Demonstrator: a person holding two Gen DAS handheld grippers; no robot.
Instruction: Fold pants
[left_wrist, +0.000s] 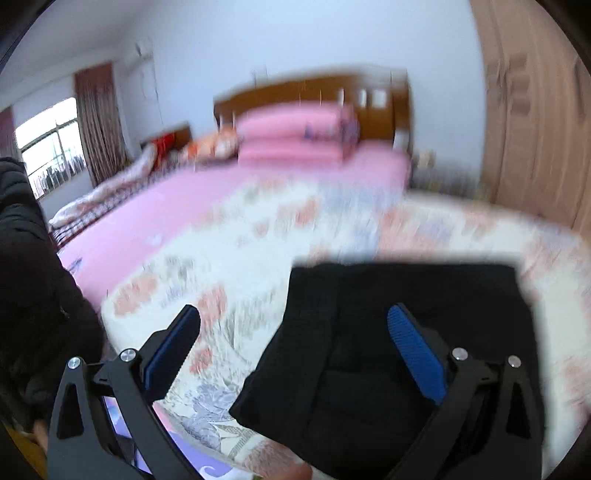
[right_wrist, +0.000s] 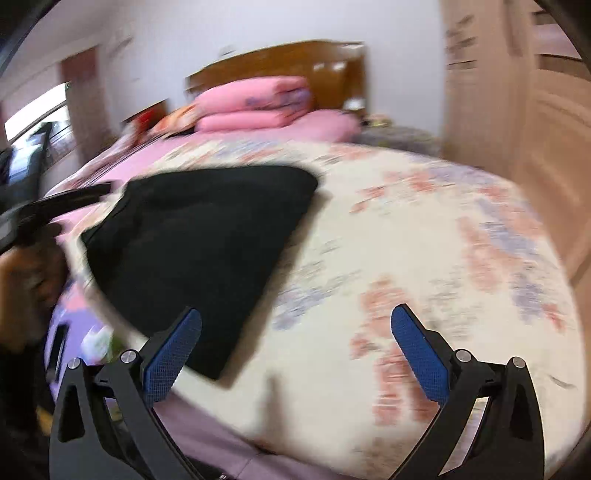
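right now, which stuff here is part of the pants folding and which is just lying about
Part of the job:
- black pants, folded, lying on the floral quilt
- left gripper, open, empty
- right gripper, open, empty

Just lying about:
- pink folded bedding by the headboard
- wardrobe
- curtain

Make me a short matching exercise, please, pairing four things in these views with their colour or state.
Things:
1. pants
2. left gripper
3. stacked bedding
4. headboard

Descriptions:
A. pink
B. brown wood
C. black, folded flat on the floral quilt
D. open, holding nothing

Pairs: 1-C, 2-D, 3-A, 4-B
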